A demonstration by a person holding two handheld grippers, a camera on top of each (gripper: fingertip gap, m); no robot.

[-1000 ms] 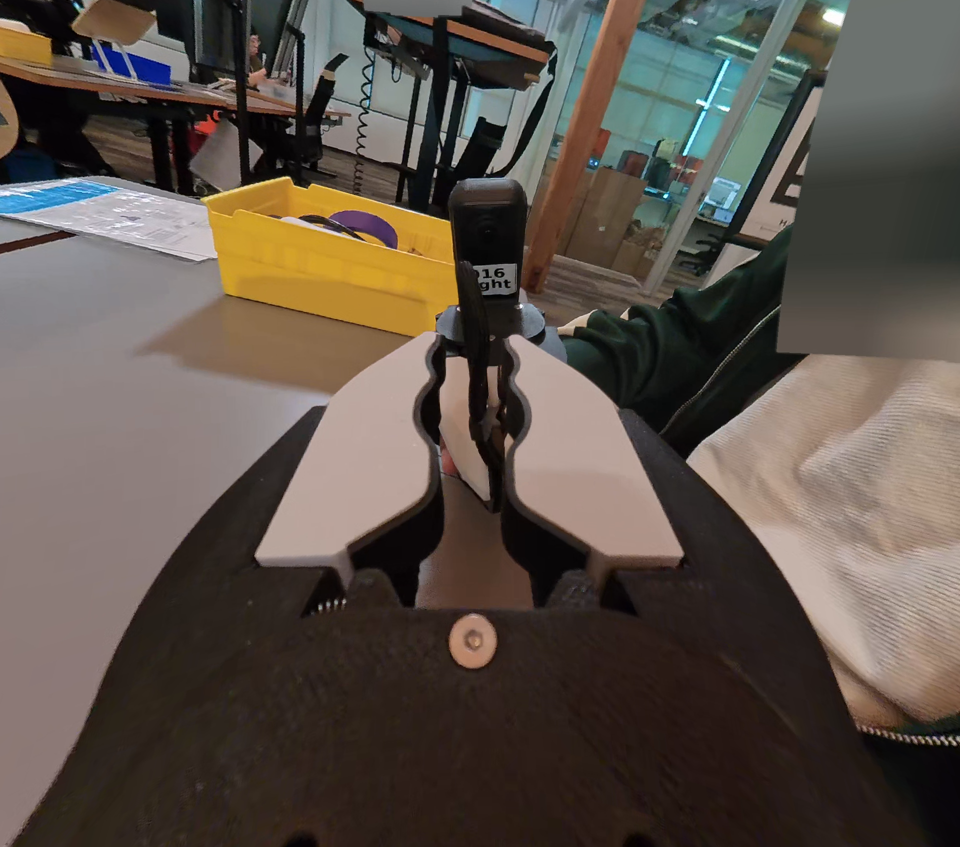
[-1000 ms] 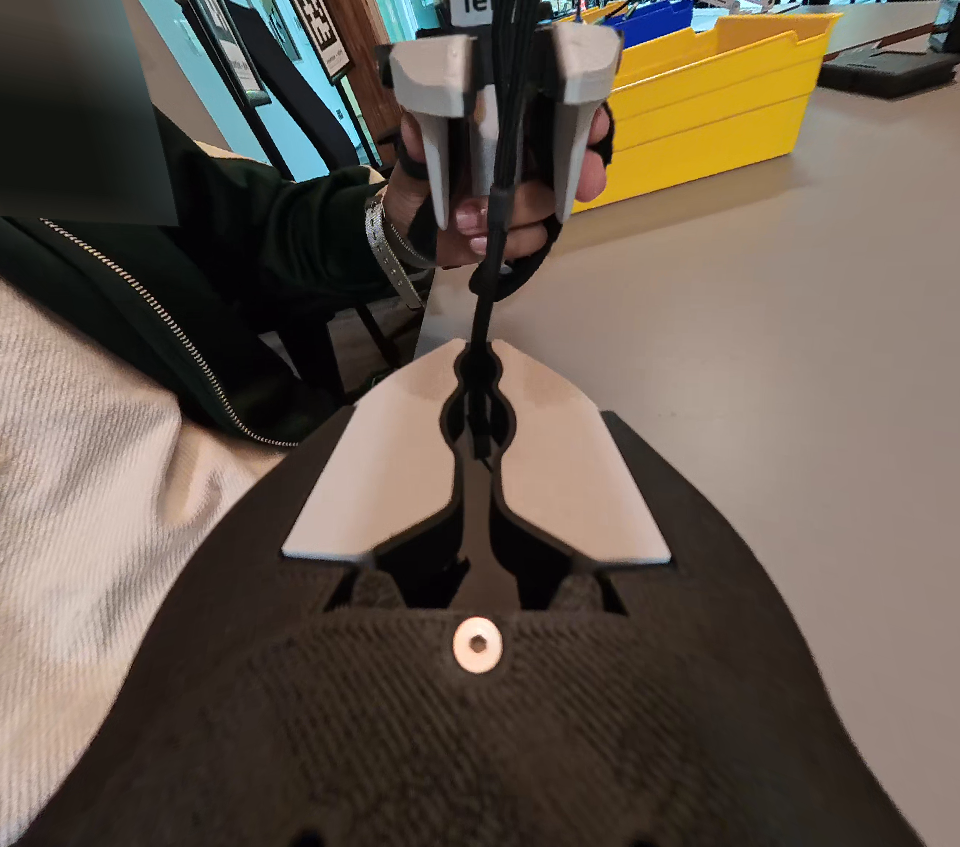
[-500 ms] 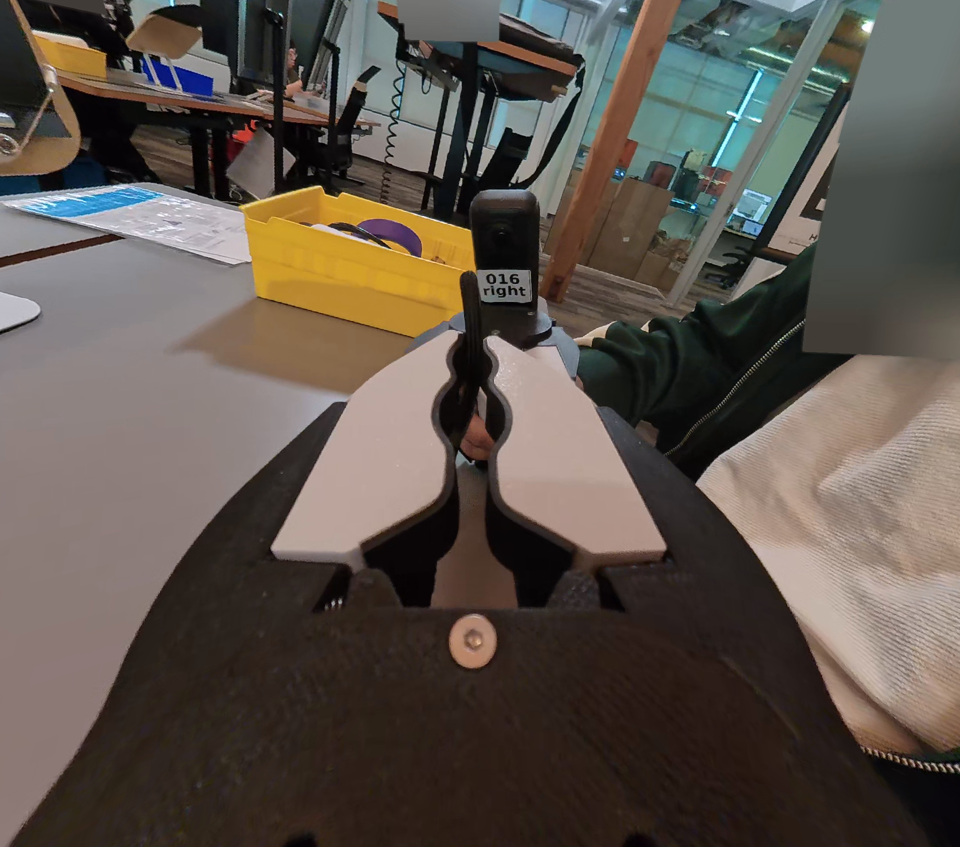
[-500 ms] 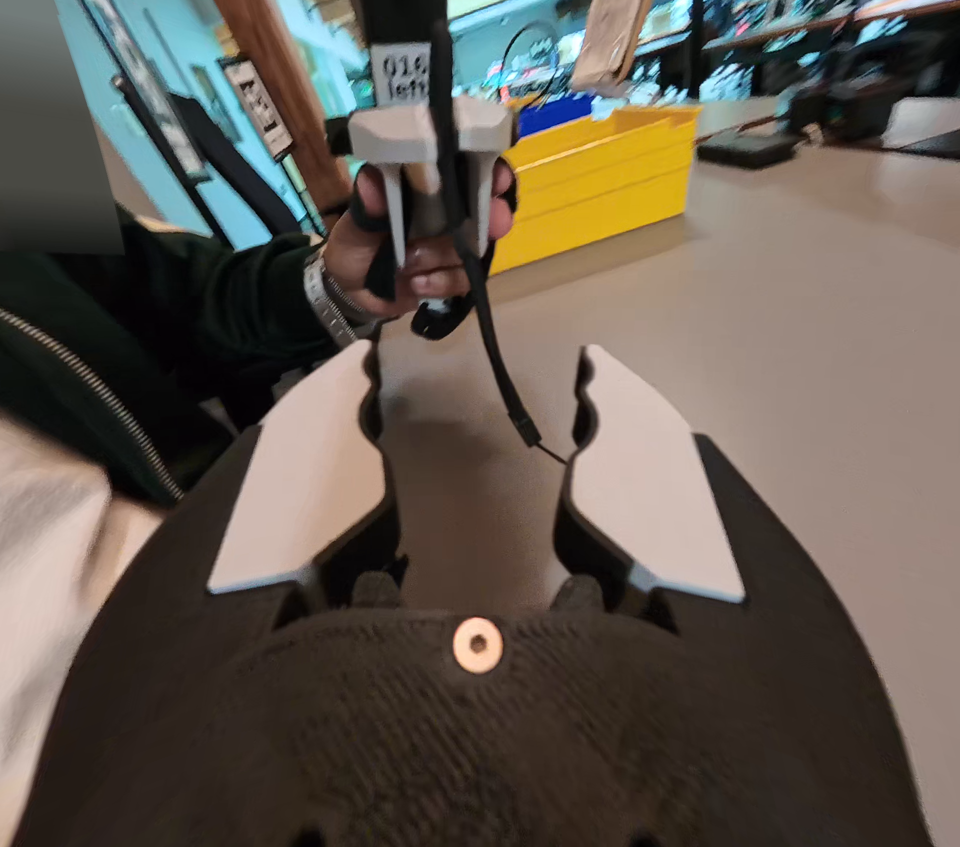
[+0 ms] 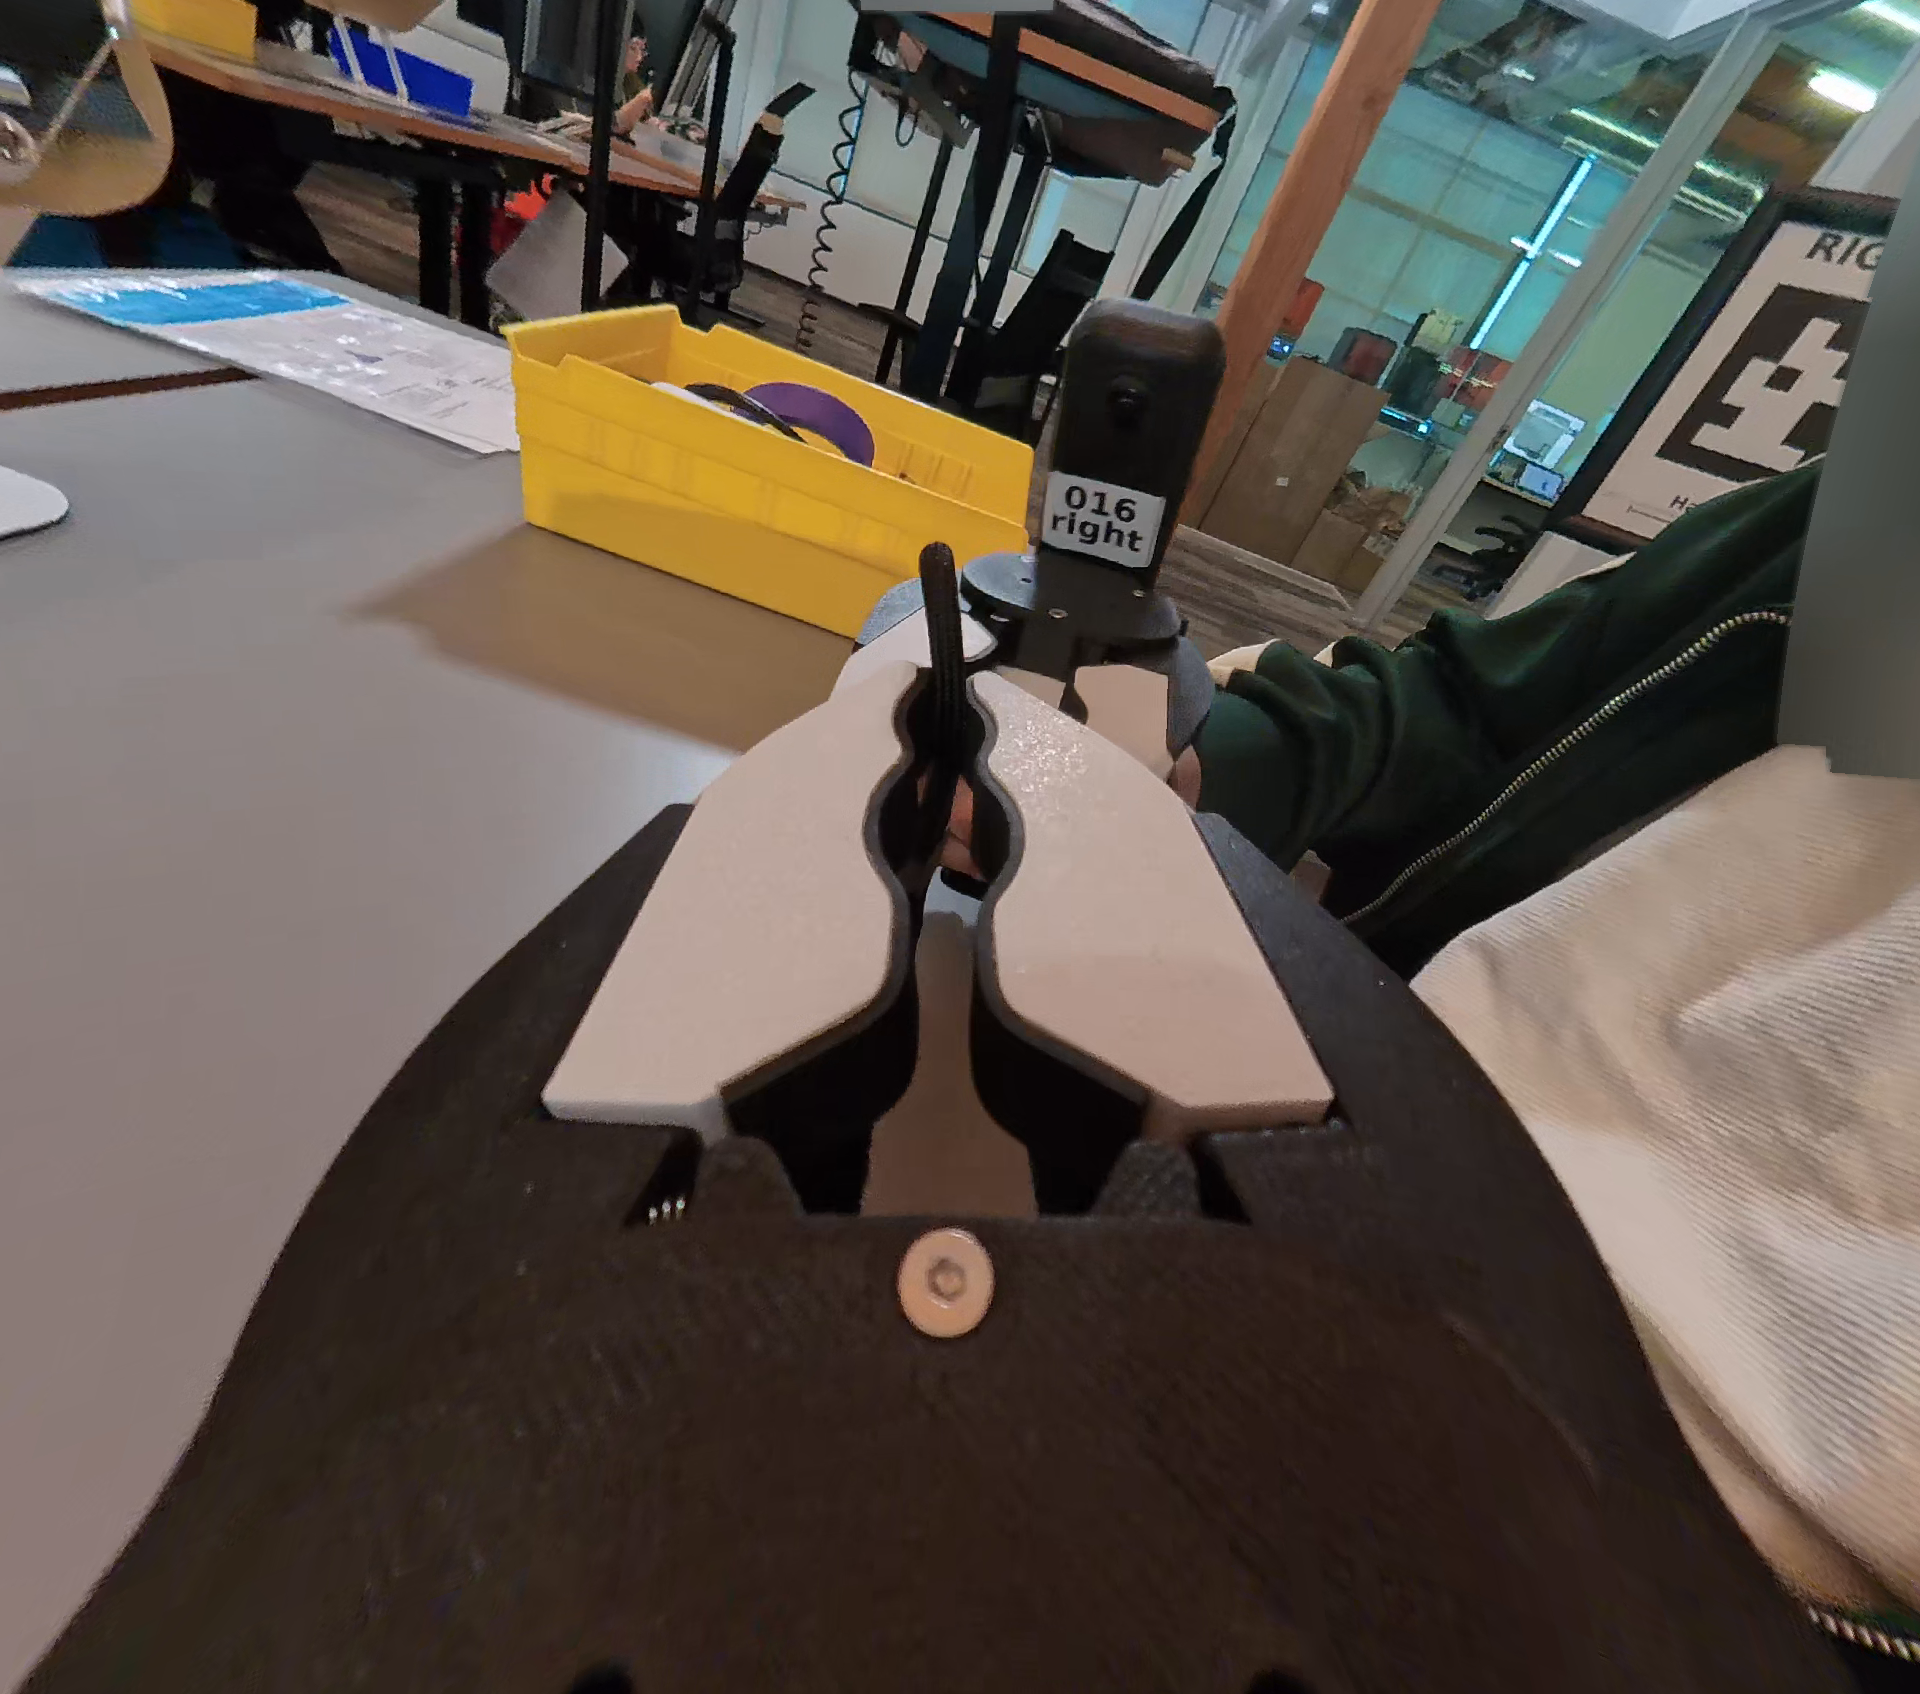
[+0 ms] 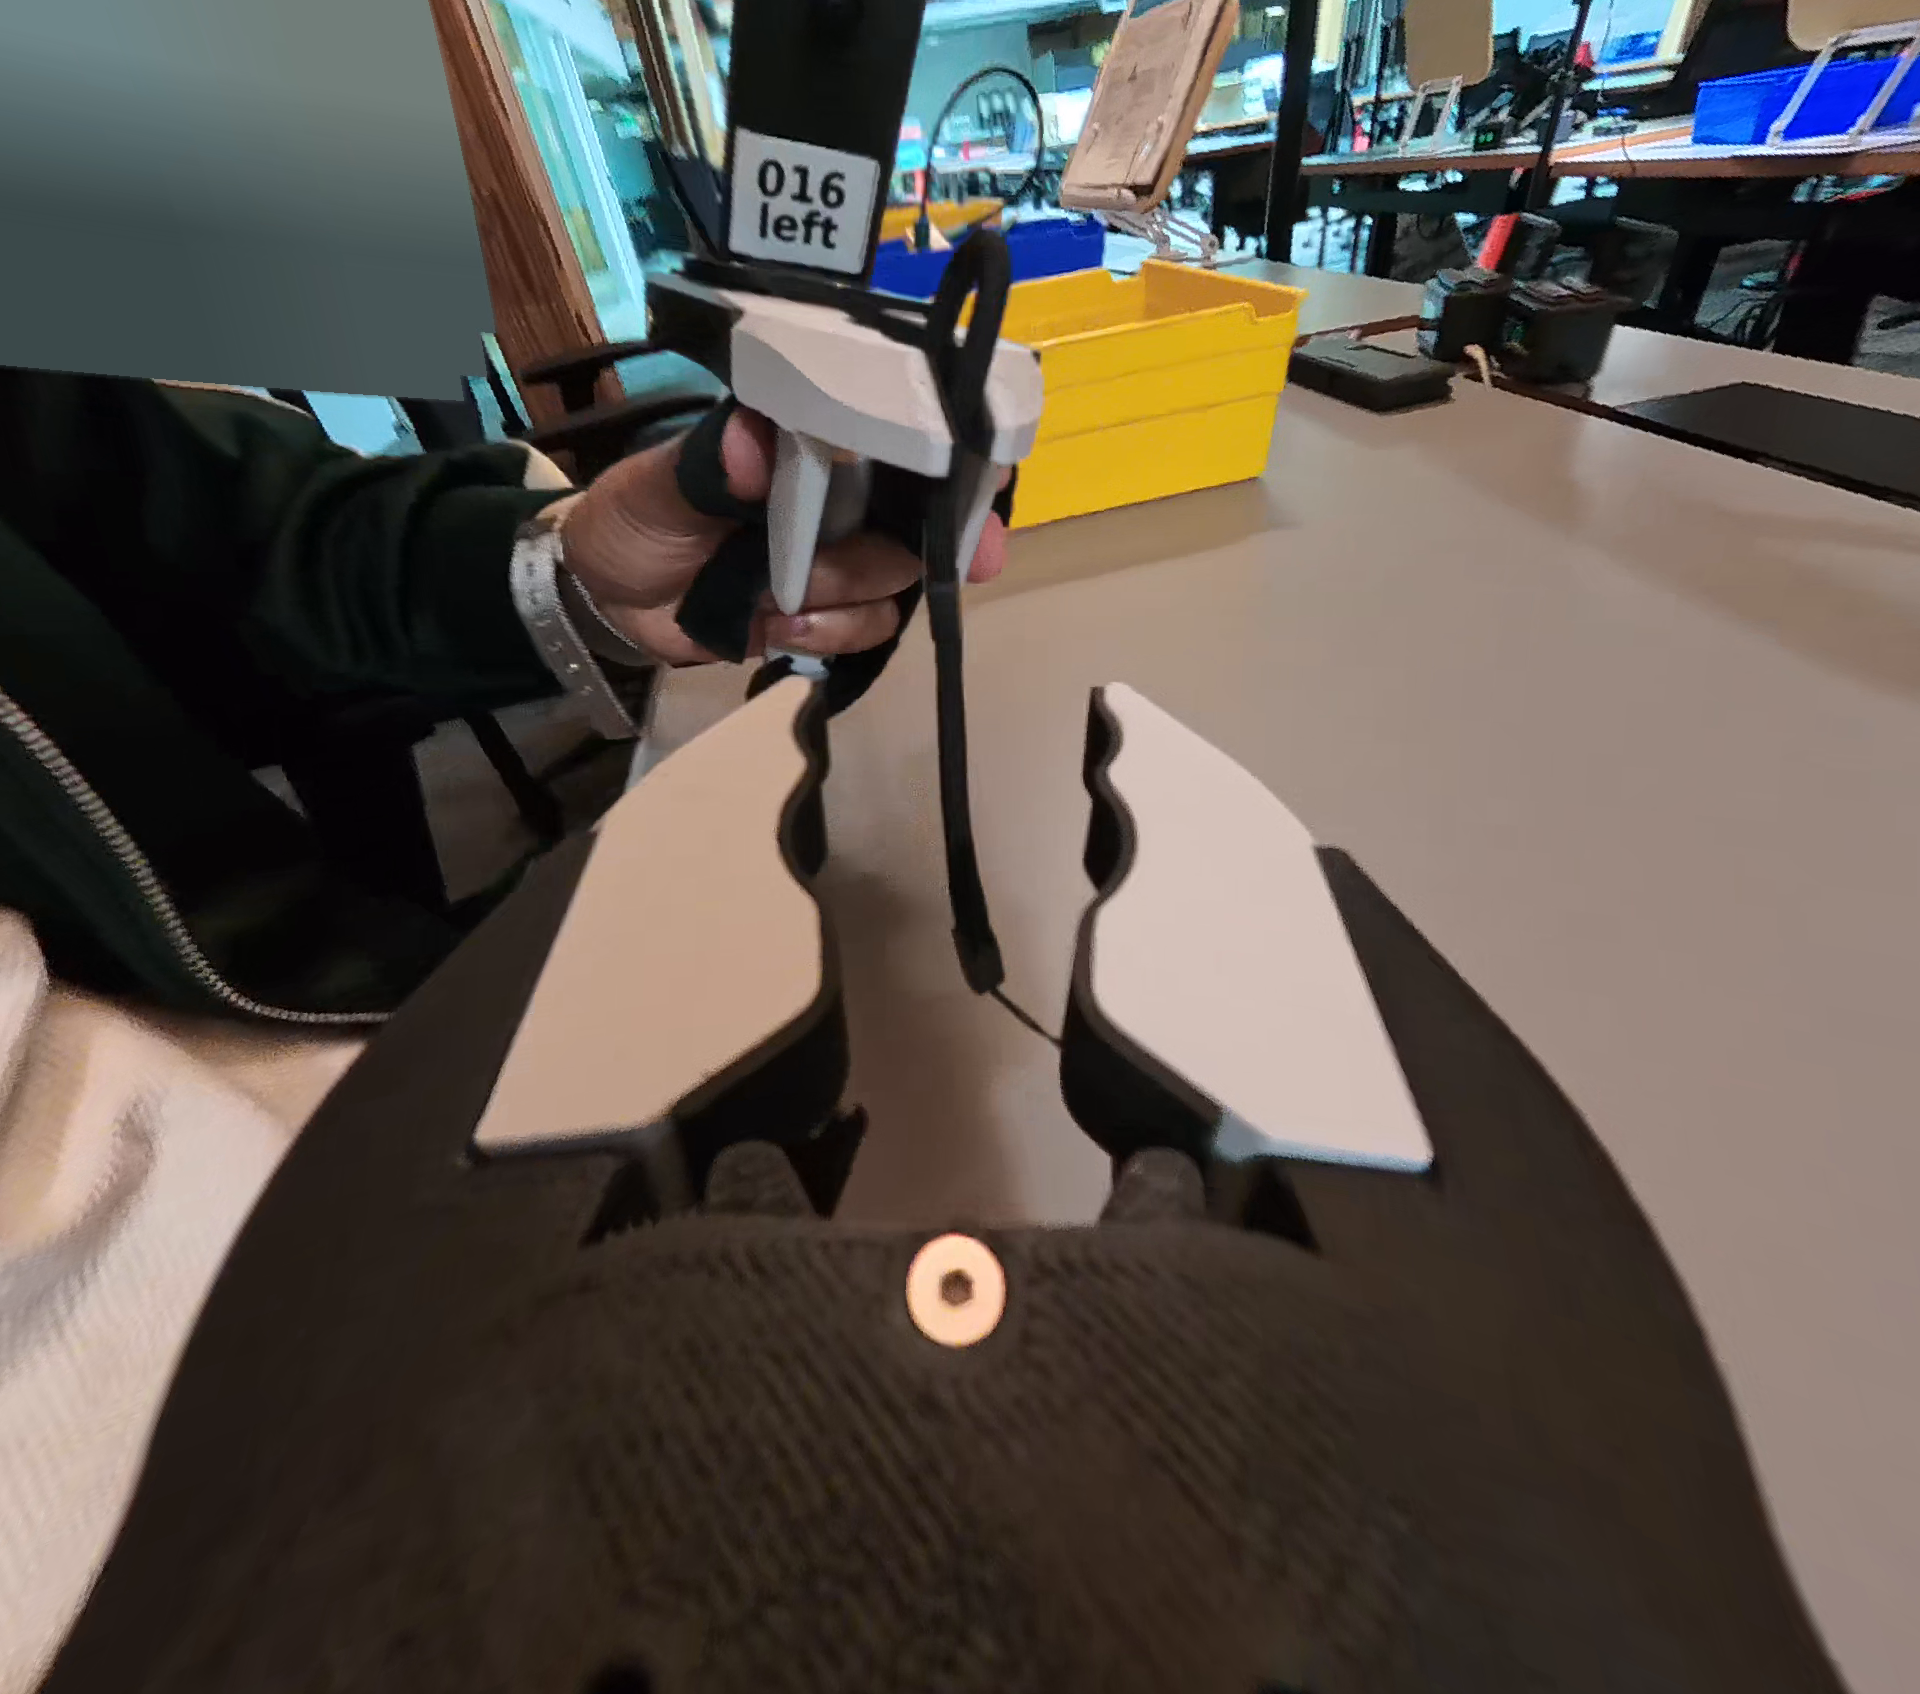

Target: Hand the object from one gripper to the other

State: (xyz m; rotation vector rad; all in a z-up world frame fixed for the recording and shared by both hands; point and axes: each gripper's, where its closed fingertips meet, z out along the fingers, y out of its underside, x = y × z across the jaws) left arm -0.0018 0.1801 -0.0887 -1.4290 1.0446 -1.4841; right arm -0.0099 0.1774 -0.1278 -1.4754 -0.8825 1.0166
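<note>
Released by right gripper (image 6: 951, 803), one strap (image 5: 940, 688) remains.

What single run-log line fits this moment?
left gripper: shut on black strap | right gripper: open | strap hangs between right gripper's fingers

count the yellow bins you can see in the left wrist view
2. One yellow bin sits on the grey table ahead of the left gripper, holding a purple item. A second rests on the far desk at upper left. Others may be hidden.
</note>
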